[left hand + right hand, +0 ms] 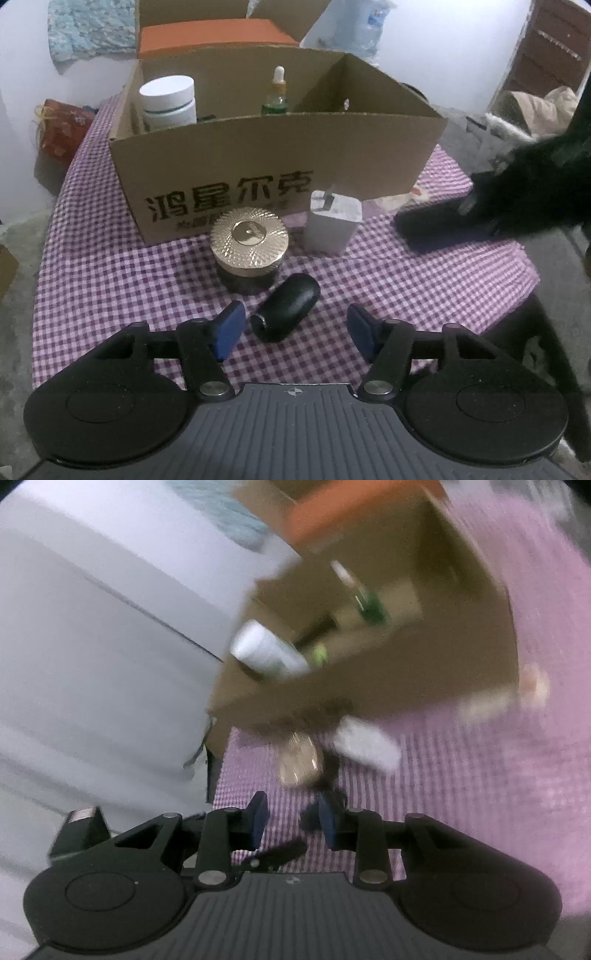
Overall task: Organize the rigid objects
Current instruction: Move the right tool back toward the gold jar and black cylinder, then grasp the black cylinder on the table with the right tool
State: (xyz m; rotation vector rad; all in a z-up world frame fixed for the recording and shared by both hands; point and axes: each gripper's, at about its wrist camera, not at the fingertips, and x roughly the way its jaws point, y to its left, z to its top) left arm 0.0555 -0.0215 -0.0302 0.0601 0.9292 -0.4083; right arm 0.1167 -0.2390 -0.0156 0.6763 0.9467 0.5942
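While the table wears its purple and white checked cloth, a big brown cardboard box with black writing on its front sits on it, open at the top. Inside the box, a white jar stands at the left and a small green dropper bottle stands near the middle. Behind the box sits something with an orange top. Just in front of the box, a white plug block stands up on the cloth. Beside it, on its left, is a round jar with a shiny gold lid. A little black bottle lies on its side in front of the gold jar. The left gripper hangs low over the cloth with its blue pads wide apart. The black bottle's open end lies between them, just beside the left pad, and nothing is held. The right wrist view is very blurry. The right gripper has its blue pads a small way apart, with only cloth between them, so it holds nothing
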